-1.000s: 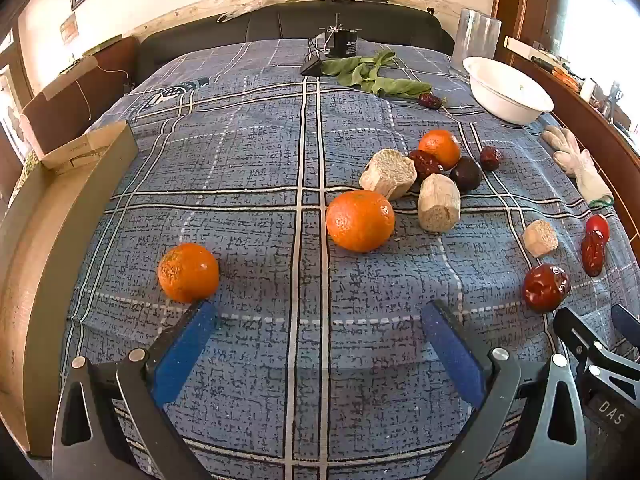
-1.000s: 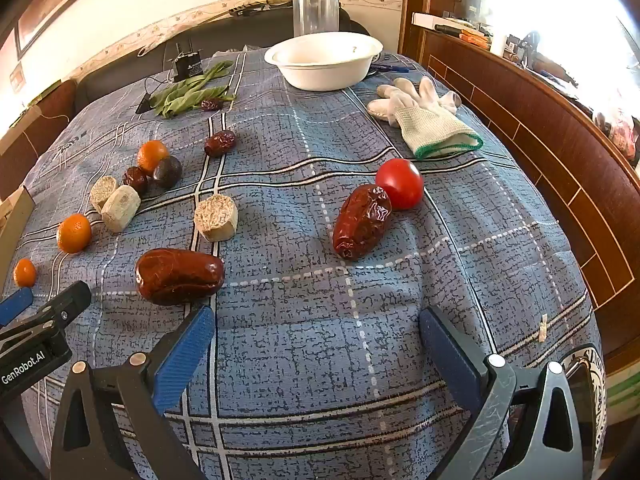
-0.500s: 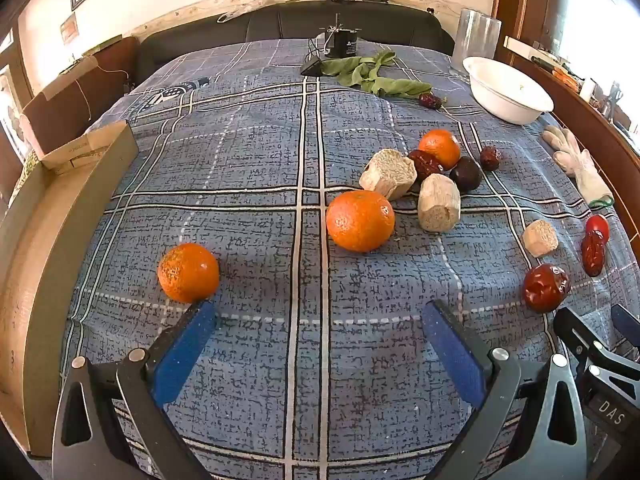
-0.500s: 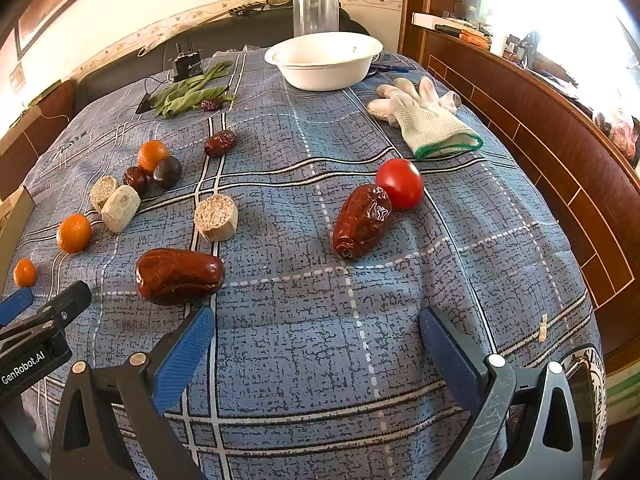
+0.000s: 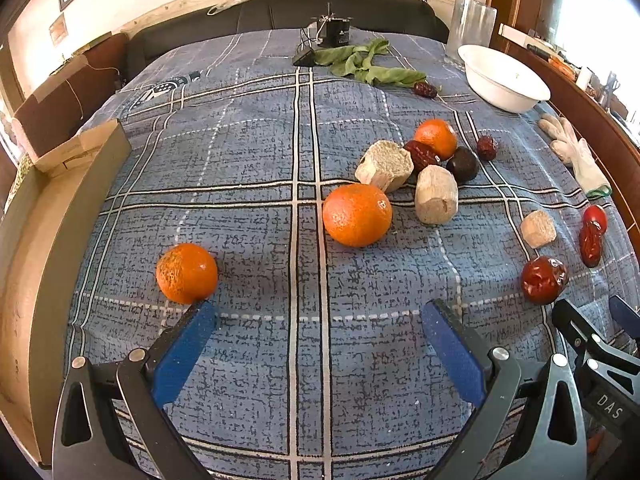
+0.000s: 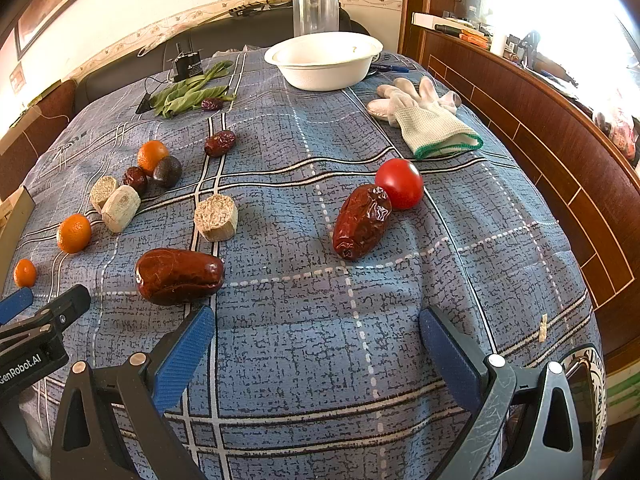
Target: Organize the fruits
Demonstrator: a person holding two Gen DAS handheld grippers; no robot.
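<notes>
The cardboard box [image 5: 48, 240] runs off the left edge; the white bowl's [image 6: 324, 60] inside stays hidden behind its rim.

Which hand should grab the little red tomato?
Probably right. The right gripper is open with the tomato ahead of it; from the left gripper, the tomato sits far off right.

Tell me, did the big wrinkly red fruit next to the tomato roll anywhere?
No. The wrinkly red fruit still touches the tomato, same spot on the cloth's white dashed line.

My left gripper [image 5: 318, 322] hangs spread wide over the tablecloth [image 5: 256, 168], one blue finger [image 5: 182, 350] just beside an orange [image 5: 186, 273].
</notes>
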